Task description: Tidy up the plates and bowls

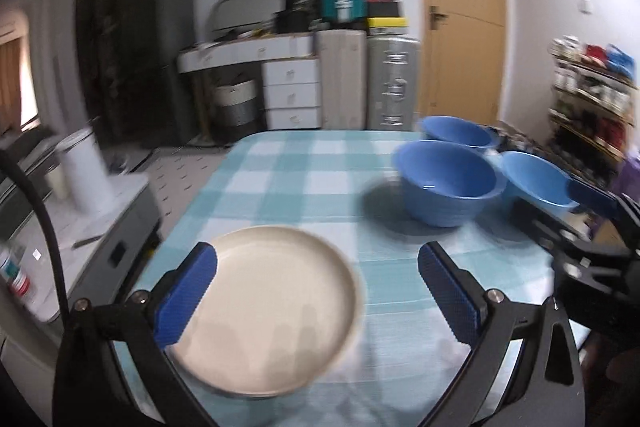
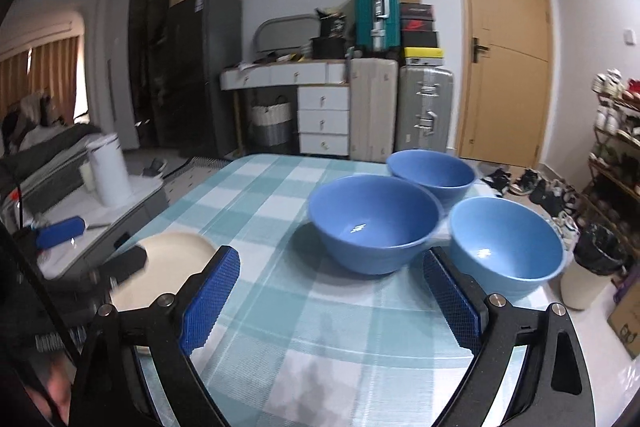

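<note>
The left gripper (image 1: 318, 295) has its fingers wide; the cream plate (image 1: 268, 311) lies on the bench (image 1: 304, 167) just inside the left finger. The right gripper (image 2: 332, 297) is wide too, with the blue bowls (image 2: 374, 223) above it in the frame.

glossy smooth blue bowls (image 2: 374, 223); matt cream plate (image 1: 272, 311); woven checked cloth (image 2: 320, 327) on table; knurled blue pads (image 2: 208, 303); wooden door (image 2: 506, 47).

cream plate (image 1: 272, 311), three blue bowls (image 2: 374, 223) upright

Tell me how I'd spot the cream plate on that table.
Find the checked tablecloth that covers the table. Three blue bowls cluster on its right side; the cream plate lies alone on the near left. It is the only flat, pale dish there.
</note>
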